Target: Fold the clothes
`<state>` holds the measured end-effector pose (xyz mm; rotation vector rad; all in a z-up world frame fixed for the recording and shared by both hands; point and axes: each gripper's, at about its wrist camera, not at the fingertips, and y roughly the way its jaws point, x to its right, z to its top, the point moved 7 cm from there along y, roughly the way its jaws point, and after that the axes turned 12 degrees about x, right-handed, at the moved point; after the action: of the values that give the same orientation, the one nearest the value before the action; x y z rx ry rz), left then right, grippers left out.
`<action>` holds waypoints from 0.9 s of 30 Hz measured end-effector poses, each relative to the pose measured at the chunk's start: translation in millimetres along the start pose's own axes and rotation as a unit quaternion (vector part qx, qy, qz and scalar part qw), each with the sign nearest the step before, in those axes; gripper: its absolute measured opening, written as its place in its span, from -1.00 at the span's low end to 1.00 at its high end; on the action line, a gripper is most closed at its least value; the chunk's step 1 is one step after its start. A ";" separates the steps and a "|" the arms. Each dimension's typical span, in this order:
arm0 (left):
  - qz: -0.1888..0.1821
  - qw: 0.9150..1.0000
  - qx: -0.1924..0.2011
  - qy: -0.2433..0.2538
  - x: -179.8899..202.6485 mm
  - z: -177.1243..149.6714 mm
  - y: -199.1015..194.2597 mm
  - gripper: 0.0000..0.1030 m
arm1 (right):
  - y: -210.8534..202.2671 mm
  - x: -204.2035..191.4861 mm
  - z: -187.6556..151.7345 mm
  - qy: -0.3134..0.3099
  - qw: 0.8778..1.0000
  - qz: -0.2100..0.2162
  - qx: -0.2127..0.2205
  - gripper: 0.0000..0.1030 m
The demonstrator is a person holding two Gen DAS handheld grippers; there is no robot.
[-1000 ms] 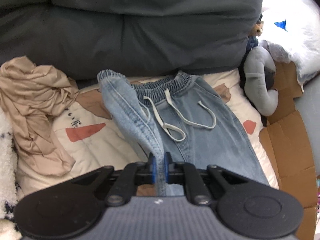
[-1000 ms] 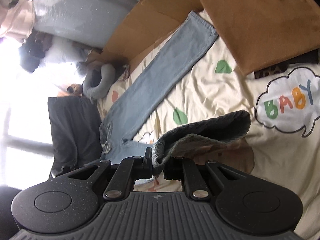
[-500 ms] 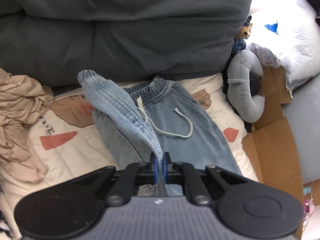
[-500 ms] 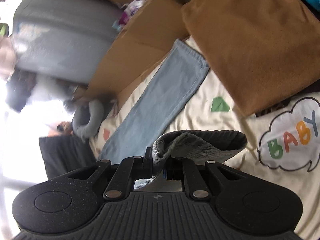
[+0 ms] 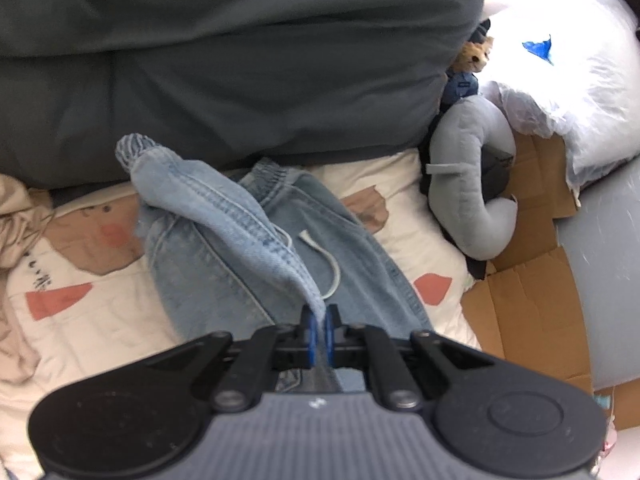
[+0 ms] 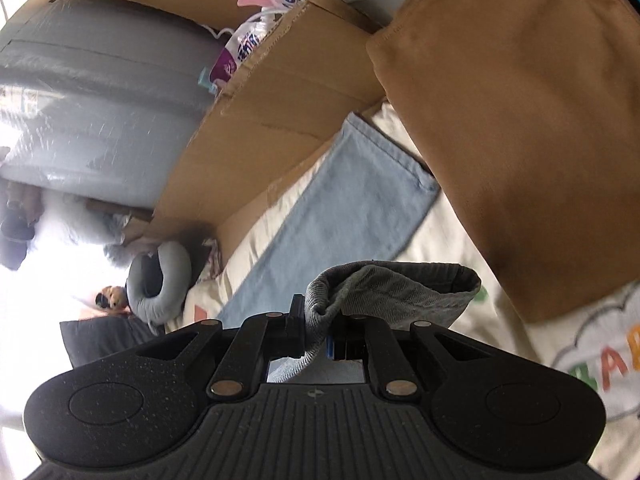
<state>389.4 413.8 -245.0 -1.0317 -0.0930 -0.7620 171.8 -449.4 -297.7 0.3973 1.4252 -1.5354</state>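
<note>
- Currently I am folding the light-blue denim drawstring trousers (image 5: 256, 240) lengthwise, one leg being carried over the other, on the cream printed bedsheet (image 5: 104, 320).
- I am reading the left gripper (image 5: 318, 334) as clamped: its blue pads are pinched together on the waistband edge of the trousers, which is rising off the bed in a ridge.
- I am reading the right gripper (image 6: 320, 336) as clamped too, on a bunched hem of the lifted leg (image 6: 392, 292), which is showing grey in shadow.
- The flat leg (image 6: 340, 216) is lying on the sheet, its hem just beside the folded brown garment (image 6: 520, 120) and near the cardboard sheet (image 6: 280, 112).
- Long axis: I am seeing the trousers running from the elastic waistband (image 5: 272, 172), which is pointing at the dark grey duvet (image 5: 240, 80), down to the hems at the far end. The grey neck pillow (image 5: 476, 184) is sitting off to one side of the waist.
- Next move, as I judge it: I should be carrying both held edges sideways together, parallel to that axis, until the lifted leg is covering the flat one, then lowering and releasing.
- Risk I am noting: uneven travel would be skewing the seam line.
</note>
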 end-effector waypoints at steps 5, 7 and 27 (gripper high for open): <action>-0.007 1.000 -0.004 0.012 27.5 3.1 29.1 -0.91 | 32.6 -1.3 21.7 0.009 1.000 -0.005 0.020 -0.84; -0.012 1.000 -0.006 0.015 39.2 4.6 43.5 -0.91 | 46.9 -1.1 28.7 0.006 1.000 -0.005 0.027 -0.84; -0.051 0.998 -0.010 0.032 74.0 -7.8 146.3 -0.91 | 191.8 7.7 81.8 -0.023 0.996 -0.061 0.054 -0.84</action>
<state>531.6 410.2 -326.8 -1.0268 -0.0843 -0.8886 351.0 -496.7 -393.4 0.3412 1.3555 -1.7145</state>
